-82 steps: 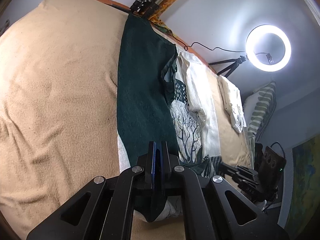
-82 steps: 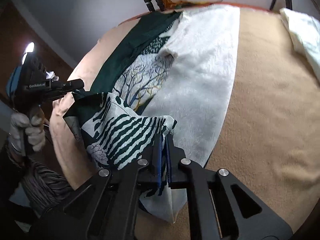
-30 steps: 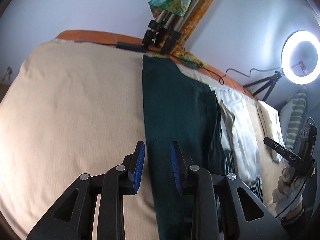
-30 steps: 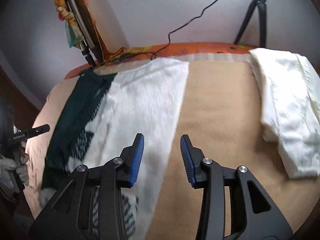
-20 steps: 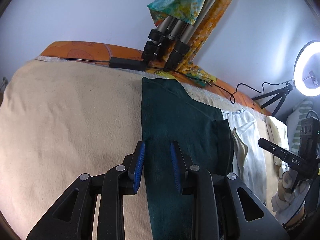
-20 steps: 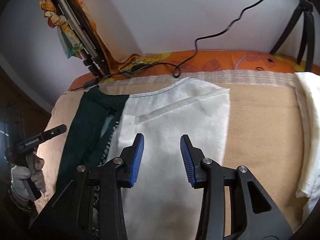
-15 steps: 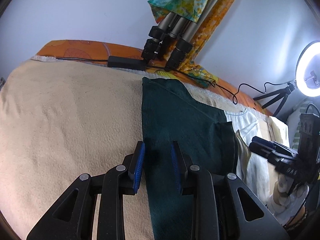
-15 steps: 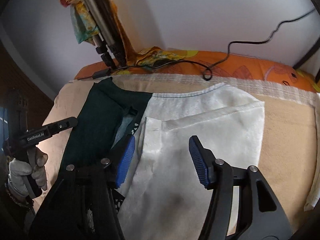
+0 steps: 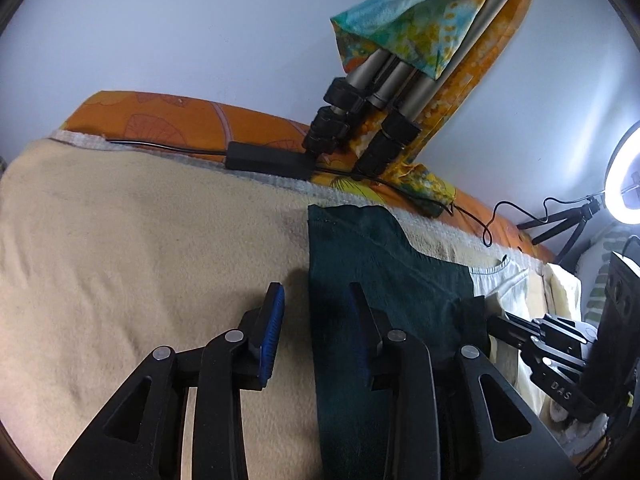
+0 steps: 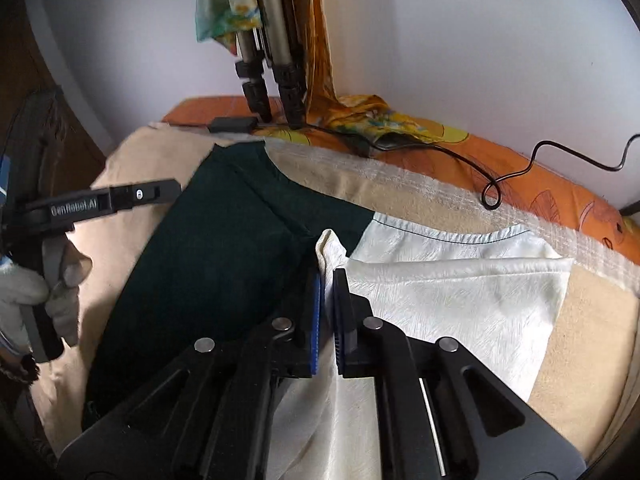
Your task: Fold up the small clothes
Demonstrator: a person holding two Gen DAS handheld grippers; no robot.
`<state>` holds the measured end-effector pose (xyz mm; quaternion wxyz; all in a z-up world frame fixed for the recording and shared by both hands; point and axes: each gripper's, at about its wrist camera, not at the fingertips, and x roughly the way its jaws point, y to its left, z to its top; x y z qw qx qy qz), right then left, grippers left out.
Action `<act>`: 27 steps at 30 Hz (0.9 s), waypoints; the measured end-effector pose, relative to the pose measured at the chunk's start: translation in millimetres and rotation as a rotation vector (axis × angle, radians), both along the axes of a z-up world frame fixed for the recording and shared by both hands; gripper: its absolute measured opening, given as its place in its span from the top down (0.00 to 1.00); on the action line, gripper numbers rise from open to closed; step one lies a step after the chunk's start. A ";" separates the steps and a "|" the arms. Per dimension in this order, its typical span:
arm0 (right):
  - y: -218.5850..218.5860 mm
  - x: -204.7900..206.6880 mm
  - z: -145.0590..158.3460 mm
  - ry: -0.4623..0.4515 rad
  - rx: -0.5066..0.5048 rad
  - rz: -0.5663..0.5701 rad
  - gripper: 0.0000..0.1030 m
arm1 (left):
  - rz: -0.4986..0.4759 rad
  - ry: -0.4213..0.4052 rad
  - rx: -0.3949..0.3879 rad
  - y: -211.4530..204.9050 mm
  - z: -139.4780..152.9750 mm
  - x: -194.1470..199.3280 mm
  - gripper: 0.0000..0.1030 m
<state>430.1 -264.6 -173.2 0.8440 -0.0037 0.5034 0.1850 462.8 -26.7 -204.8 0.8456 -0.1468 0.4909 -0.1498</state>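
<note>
A garment with a dark green side and a cream-white side lies spread on a beige blanket. My left gripper is open, its fingers straddling the green cloth's left edge near the far corner. My right gripper is shut on a raised fold of the cream-white cloth, beside the green part. The right gripper also shows in the left wrist view, and the left gripper in the right wrist view.
A tripod draped with patterned cloth stands at the bed's far edge, with a black adapter and cable. A ring light glows at right. An orange sheet borders the blanket by the wall.
Both grippers let go of the printed end and moved to the garment's far end. The right gripper has just closed on the white cloth; the left stays open over the green edge.
</note>
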 end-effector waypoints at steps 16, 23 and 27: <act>-167.5 14.3 -28.5 0.052 0.251 -0.380 0.43 | -0.095 -0.050 0.003 -29.3 -2.5 29.1 0.72; -128.7 28.8 -22.9 -0.007 0.107 -0.278 0.94 | -0.133 -0.075 0.029 -41.4 -0.3 28.1 0.97; -145.6 25.3 -17.0 -0.034 0.143 -0.338 0.95 | -0.120 -0.081 0.019 -39.2 2.5 29.5 0.98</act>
